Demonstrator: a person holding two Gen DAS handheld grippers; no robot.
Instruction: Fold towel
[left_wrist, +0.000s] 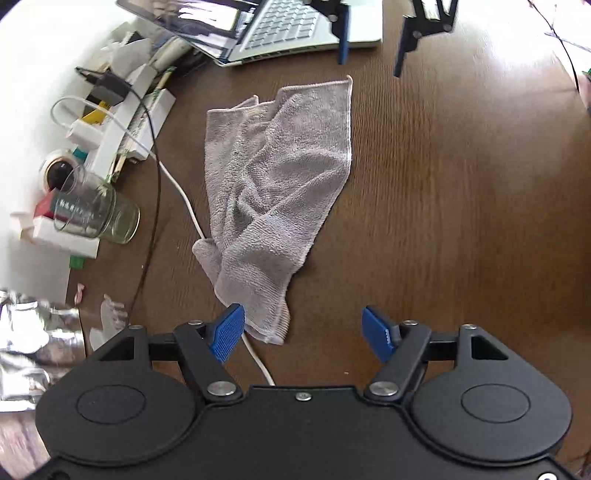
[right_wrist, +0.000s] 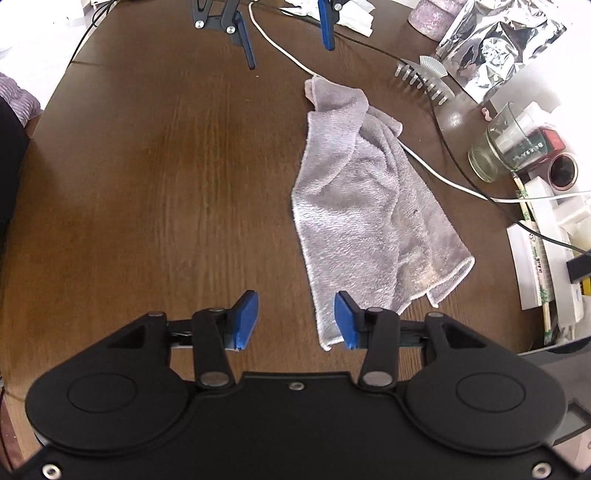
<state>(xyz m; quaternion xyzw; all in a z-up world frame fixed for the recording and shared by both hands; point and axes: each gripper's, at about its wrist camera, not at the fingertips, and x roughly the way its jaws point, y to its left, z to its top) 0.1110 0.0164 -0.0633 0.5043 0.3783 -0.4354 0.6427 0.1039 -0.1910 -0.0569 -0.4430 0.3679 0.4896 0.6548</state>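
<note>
On the brown wooden bench (right_wrist: 147, 184) the biggest free surface is the wide bare part beside the towel, on the side away from the clutter; I judge this is the room where the cloth can be spread and folded. Along the other long side, the bench is crowded, so moving there is risky.

Next in size is the grey towel (left_wrist: 280, 177). It lies crumpled in a long heap near the middle of the bench, with its layers bunched and one hemmed corner pointing toward each gripper. A white cable (left_wrist: 184, 199) passes under its edge, so lifting the cloth could drag the cable.

At the far end sits an open laptop (left_wrist: 295, 26), and at the crowded side lie a silver foil bag (right_wrist: 495, 40), white boxes, and a glass cup (left_wrist: 92, 210) tipped on its side, near the towel but not touching it.

Smaller again are the two tools. The left gripper (left_wrist: 303, 332) has its jaws wide apart and holds nothing; one blue pad is just beside the near corner of the towel. The right gripper (right_wrist: 295, 319) is at the opposite end, jaws moderately apart and empty, with one pad beside the hem there. Probably both stand so in order to pinch opposite corners and pull the towel flat first.
</note>
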